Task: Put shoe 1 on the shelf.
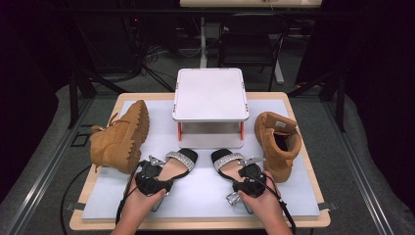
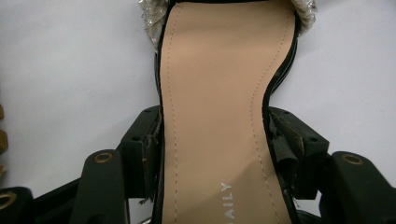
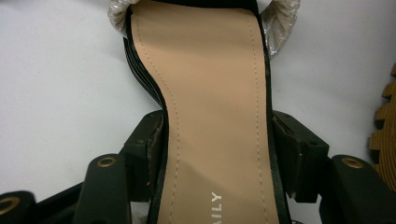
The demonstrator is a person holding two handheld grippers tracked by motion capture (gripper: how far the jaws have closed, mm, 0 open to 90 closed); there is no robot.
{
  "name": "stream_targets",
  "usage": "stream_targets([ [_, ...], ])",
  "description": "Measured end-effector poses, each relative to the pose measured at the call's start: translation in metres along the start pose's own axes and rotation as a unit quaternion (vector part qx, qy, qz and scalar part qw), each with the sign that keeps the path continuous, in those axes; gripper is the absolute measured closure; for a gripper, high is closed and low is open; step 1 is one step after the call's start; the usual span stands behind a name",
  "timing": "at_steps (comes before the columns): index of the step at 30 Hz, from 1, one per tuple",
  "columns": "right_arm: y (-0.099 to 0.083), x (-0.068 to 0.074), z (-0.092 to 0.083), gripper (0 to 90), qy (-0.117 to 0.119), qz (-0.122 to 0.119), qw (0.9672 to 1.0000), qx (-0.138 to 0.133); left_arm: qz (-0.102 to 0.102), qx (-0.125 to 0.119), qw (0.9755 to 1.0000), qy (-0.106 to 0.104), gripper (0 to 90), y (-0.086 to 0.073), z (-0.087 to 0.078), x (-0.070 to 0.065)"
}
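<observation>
High view: two hands at the bottom edge, each bearing a black claw. Left claw [image 1: 155, 172] set on the heel end of the left sandal [image 1: 178, 162]; right claw [image 1: 247, 174] set on the heel end of the right sandal [image 1: 228, 164]. Both sandals flat on the white mat [image 1: 205, 193] of the surface, rhinestone toe straps pointing away toward the white two-tier shoe rack [image 1: 210, 95] at centre rear. Silvery block heel of the right sandal visible just beside the right hand. Tan lace-up boot [image 1: 120, 137] lying on its side at left, lugged sole facing the rack; second tan boot [image 1: 278, 142] upright at right, close to the right sandal.

Left gripper view: beige insole of the left sandal [image 2: 219, 116] running up between the two black jaws, pads of the left claw [image 2: 215, 154] pressed against the sandal's black edges at its narrow waist, thus pinching the shoe. Glittering strap at the top edge; white mat on both sides.

Right gripper view: same arrangement, right claw [image 3: 217, 154] pinching the waist of the right sandal [image 3: 210, 107], pads touching both edges. Lugged tan boot sole [image 3: 385, 140] at the right margin.
</observation>
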State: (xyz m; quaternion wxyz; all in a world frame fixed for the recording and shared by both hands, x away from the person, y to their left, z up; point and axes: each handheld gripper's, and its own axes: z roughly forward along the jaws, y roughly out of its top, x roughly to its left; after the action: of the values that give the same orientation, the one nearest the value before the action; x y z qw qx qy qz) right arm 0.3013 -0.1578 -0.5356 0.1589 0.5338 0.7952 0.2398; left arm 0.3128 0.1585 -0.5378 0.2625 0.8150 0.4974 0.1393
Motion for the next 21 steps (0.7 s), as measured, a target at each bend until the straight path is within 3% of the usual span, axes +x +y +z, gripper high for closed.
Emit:
stream_targets([
  [11,-0.0024,-0.0032,-0.0027,40.0,0.005,0.015,0.9999,-0.007,0.000,-0.005,1.0000,0.007,40.3,0.0000,-0.0037,-0.0001],
  [21,0.0011,-0.0018,-0.0043,40.2,0.008,0.010,0.9999,-0.003,-0.001,-0.011,0.9999,0.006,40.3,0.0079,-0.0069,-0.0021],
])
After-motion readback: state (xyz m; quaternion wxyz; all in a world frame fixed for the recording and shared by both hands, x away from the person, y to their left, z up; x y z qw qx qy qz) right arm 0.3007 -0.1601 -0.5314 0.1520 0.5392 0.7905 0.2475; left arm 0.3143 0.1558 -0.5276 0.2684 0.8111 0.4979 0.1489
